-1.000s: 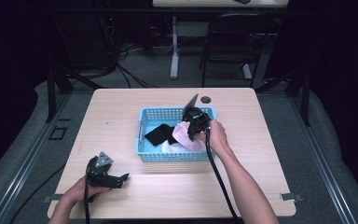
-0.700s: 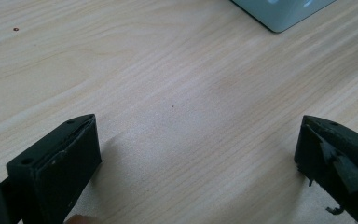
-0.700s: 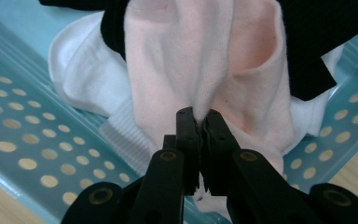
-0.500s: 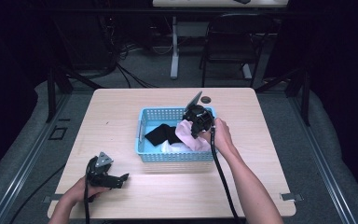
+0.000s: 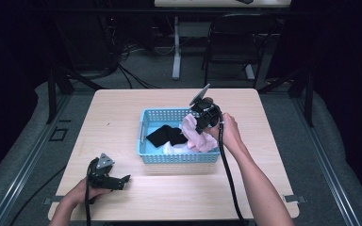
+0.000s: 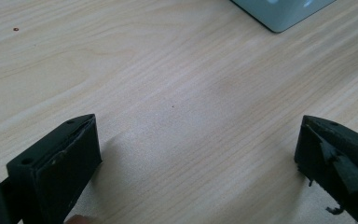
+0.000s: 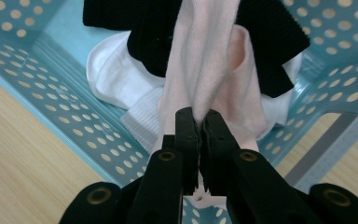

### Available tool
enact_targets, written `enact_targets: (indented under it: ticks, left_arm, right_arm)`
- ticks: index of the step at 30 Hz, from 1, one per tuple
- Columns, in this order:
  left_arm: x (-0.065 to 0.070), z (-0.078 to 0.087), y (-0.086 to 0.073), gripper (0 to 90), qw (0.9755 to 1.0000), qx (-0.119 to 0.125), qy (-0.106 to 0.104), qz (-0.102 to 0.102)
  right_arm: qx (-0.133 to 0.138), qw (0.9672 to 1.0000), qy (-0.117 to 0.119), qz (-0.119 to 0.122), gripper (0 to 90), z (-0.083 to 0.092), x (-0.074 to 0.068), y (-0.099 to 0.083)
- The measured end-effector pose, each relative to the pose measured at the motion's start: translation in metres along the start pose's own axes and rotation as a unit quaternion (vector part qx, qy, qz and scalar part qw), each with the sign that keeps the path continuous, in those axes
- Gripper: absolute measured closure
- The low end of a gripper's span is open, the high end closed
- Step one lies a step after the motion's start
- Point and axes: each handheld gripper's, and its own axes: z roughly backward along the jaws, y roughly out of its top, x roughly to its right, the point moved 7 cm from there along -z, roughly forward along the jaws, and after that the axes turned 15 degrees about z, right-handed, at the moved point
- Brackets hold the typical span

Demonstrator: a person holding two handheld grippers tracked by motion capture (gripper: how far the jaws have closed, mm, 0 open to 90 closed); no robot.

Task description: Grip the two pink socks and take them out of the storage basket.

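High view, L to R. Near the front-left corner of the pale wood counter (image 5: 122, 117), the left hand-held gripper (image 5: 118, 181) rests low on the surface, held by the person's left hand (image 5: 82, 195). Its jaws stand spread wide w/ nothing between them; in the left gripper view they frame bare wood grain, w/ a corner of the basket at the top edge.

Centre: a light-blue perforated plastic basket (image 5: 143, 136), well apart from the left hand-held gripper. Inside it lies a black sock (image 5: 166, 135) toward the left, a white sock (image 5: 168, 149) partly beneath, and a pink sock (image 5: 194, 135) draped on the right.

Right of centre: the right hand-held gripper (image 5: 201, 126), in the person's right hand (image 5: 227, 134), points down into the basket. Its jaws are pressed together, pinching a fold of the pink sock. In the right gripper view the pink fabric (image 7: 205, 70) hangs taut from the jaw tips, lying over the black sock (image 7: 144, 32), w/ the white sock (image 7: 116, 79) under both.

Step in hand, as I judge it: pulling the pink sock up out of the basket; its lower part is not yet clear of the pile. Next move prob. calls for lifting higher till the sock clears the rim, then carrying it over bare counter. Risk: the black sock may drag along.
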Motion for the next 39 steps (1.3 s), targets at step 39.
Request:
enact_targets:
  ticks: [39]
  left_arm:
    - [0.0,0.0,0.0,0.0,1.0,0.0,0.0,0.0]
  right_arm:
    - [0.016,0.9992,-0.034,0.012,85.9,0.086,0.003,0.0]
